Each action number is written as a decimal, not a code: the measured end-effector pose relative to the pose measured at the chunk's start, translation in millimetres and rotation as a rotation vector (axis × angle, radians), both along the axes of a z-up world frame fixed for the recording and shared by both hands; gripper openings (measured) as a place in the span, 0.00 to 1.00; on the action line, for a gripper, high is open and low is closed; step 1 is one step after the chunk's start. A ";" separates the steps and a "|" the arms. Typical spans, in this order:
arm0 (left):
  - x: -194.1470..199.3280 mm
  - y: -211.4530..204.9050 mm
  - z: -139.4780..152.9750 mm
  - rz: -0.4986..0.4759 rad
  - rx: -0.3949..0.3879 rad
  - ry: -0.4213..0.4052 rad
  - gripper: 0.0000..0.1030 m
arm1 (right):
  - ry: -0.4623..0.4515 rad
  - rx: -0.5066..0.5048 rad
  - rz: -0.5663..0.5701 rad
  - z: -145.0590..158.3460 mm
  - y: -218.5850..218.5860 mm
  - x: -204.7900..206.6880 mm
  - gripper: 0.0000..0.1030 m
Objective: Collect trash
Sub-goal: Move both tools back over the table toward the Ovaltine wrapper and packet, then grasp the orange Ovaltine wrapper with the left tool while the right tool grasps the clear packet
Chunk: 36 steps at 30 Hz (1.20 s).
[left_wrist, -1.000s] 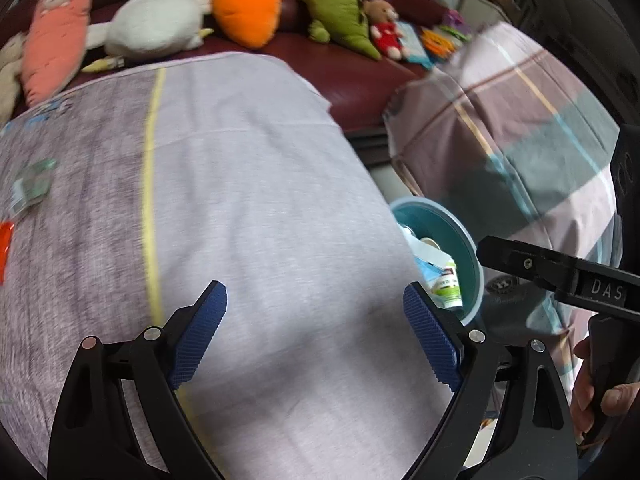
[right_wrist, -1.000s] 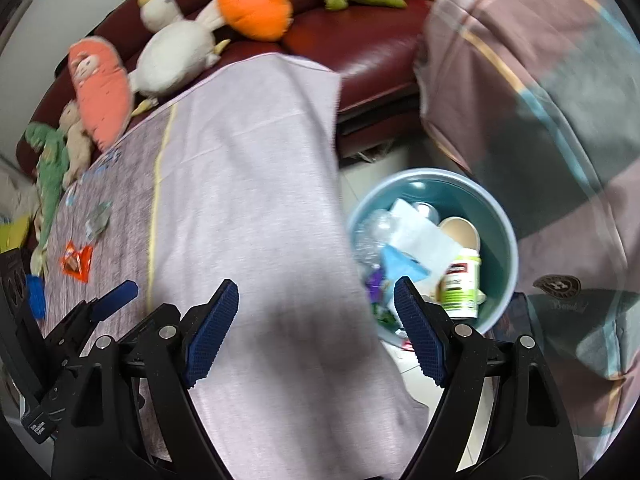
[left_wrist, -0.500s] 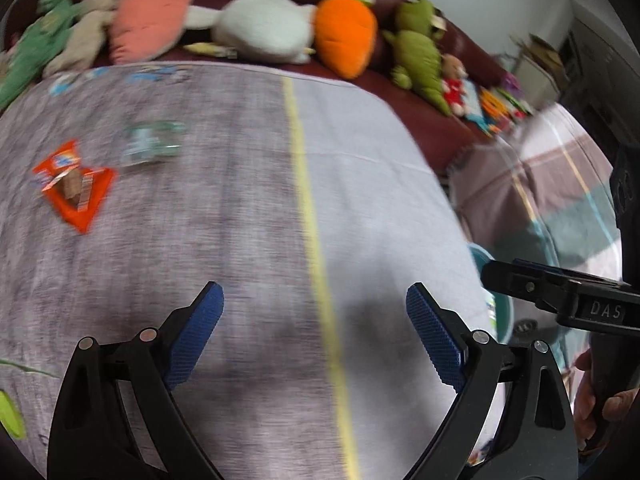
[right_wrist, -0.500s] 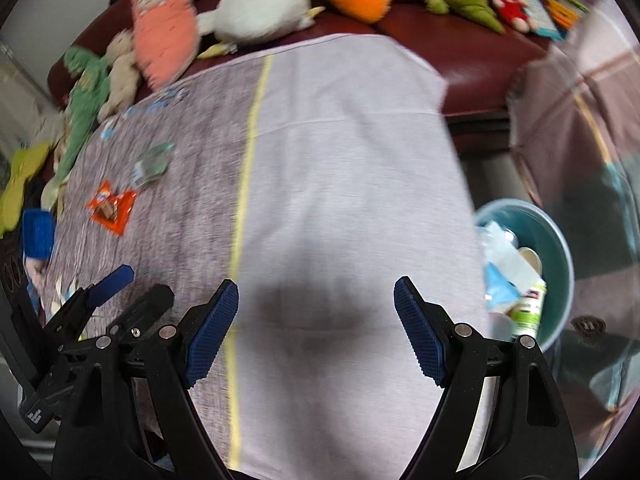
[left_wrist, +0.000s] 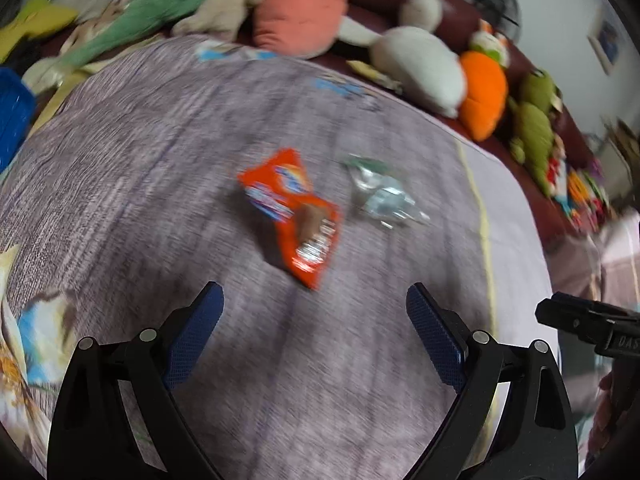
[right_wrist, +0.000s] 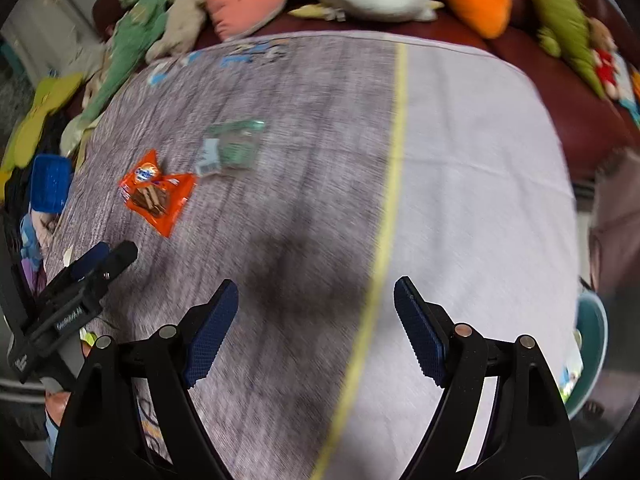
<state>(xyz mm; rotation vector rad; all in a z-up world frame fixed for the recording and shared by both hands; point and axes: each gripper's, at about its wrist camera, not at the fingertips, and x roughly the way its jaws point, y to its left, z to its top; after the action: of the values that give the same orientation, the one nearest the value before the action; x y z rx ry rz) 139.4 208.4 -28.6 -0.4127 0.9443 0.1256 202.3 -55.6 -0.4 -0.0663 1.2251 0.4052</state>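
Observation:
An orange snack wrapper (left_wrist: pixel 294 212) lies flat on the grey-and-lilac cloth, with a crumpled clear-and-green wrapper (left_wrist: pixel 380 192) just to its right. My left gripper (left_wrist: pixel 314 312) hangs open a short way in front of the orange wrapper, nothing between its blue pads. In the right wrist view the same orange wrapper (right_wrist: pixel 156 194) and clear wrapper (right_wrist: pixel 232 146) sit far to the upper left. My right gripper (right_wrist: pixel 316 312) is open and empty over the yellow stripe (right_wrist: pixel 394 184). The left gripper's tip shows at the left edge there. The teal bin (right_wrist: pixel 592 344) peeks in at the right edge.
Plush toys line the dark red sofa behind the cloth: a pink carrot (left_wrist: pixel 304 4), a white duck (left_wrist: pixel 420 68), an orange carrot (left_wrist: pixel 482 92) and a green dinosaur (left_wrist: pixel 534 128). A blue basket (right_wrist: pixel 50 182) sits off the cloth's left edge. A checked blanket lies at the right.
Both grippers have swept left across the cloth, away from the teal bin. The two wrappers have come from the far left edge into the middle of the left wrist view.

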 end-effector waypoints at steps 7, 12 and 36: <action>25.1 31.1 -17.6 0.008 -0.006 0.030 0.90 | 0.018 0.018 0.098 -15.3 71.3 48.4 0.74; 39.8 35.0 -26.7 -0.011 -0.011 0.027 0.90 | 0.025 0.039 0.145 -27.4 108.4 78.1 0.74; 74.0 4.9 -48.2 -0.035 0.175 0.075 0.44 | 0.075 0.130 0.168 -66.4 99.3 109.9 0.50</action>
<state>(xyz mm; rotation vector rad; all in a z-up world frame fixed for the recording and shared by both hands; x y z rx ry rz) 213.4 213.3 -76.7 -0.2311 1.0048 0.1918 312.2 43.6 -66.8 -0.0431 1.2684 0.6372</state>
